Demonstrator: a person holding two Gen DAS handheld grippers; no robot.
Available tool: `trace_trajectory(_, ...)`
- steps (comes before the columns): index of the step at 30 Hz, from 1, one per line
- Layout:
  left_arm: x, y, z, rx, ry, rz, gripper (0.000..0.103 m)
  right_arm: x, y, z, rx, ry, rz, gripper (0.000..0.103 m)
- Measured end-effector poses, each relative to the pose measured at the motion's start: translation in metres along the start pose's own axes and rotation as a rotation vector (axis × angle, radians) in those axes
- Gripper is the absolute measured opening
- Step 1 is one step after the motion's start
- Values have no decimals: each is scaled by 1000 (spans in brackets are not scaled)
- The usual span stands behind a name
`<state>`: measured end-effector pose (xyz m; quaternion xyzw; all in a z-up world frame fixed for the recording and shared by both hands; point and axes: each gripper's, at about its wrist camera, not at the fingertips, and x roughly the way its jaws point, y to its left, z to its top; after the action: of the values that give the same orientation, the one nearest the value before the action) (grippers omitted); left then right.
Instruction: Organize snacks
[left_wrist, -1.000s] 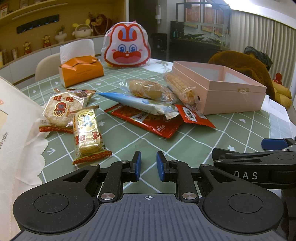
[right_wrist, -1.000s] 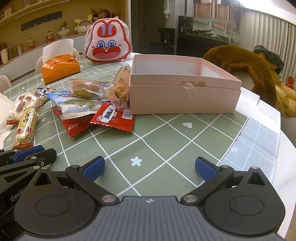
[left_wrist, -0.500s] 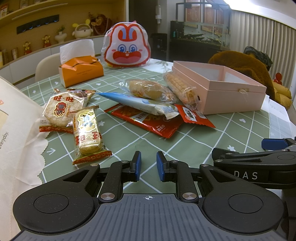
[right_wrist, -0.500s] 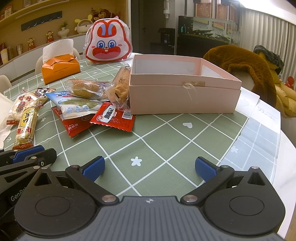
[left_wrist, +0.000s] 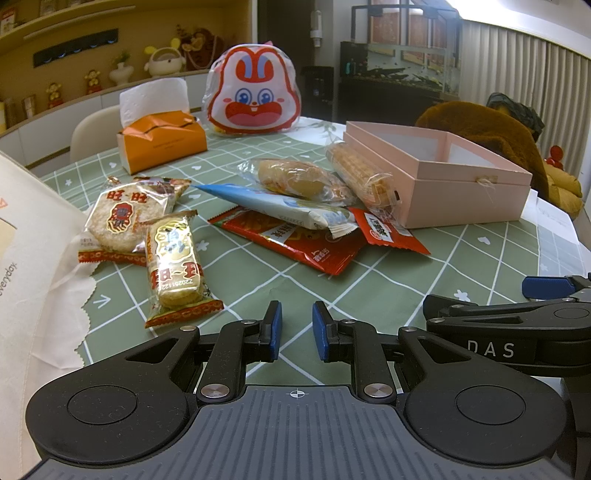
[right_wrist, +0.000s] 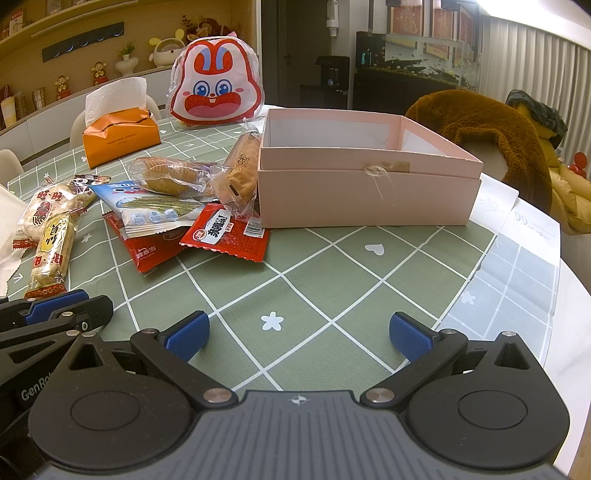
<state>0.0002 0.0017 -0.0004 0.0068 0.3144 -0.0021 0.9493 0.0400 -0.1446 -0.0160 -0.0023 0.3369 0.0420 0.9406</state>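
right gripper (left_wrist: 524, 328) body: "DAS" | left gripper (right_wrist: 33, 347) body: "GenRo", cut off | yellow rice-cracker pack (left_wrist: 176, 258): "ZZ0251122", partly readable | white bag (left_wrist: 22, 236) at left edge: "everyday" | paper sheet (right_wrist: 524, 218) beside pink box (right_wrist: 365, 199): "99" | other snack wrappers: Chinese characters, not legible

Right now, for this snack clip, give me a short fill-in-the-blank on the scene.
1. The pink box on the table has no ____ on it.
2. The tissue box is ____ in colour.
3. The right hand-held gripper holds ____.
4. The rabbit-face bag stands ____ the pink box.

Answers: lid; orange; nothing; behind
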Motion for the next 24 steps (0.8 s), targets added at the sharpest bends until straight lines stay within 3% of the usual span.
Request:
trace_trajectory(6, -1, -3, 0, -8, -1, 10, 23, 0, 0, 0, -6, 8, 9, 103)
trace_trajectory(18, 0, -2, 5, -26, 12, 12, 23, 8, -12, 23, -127, 196, 126, 103)
trace_trajectory(24, 7, 11, 42, -179, 91, -1, 22, 16, -10, 32, -165, 248, 157, 103)
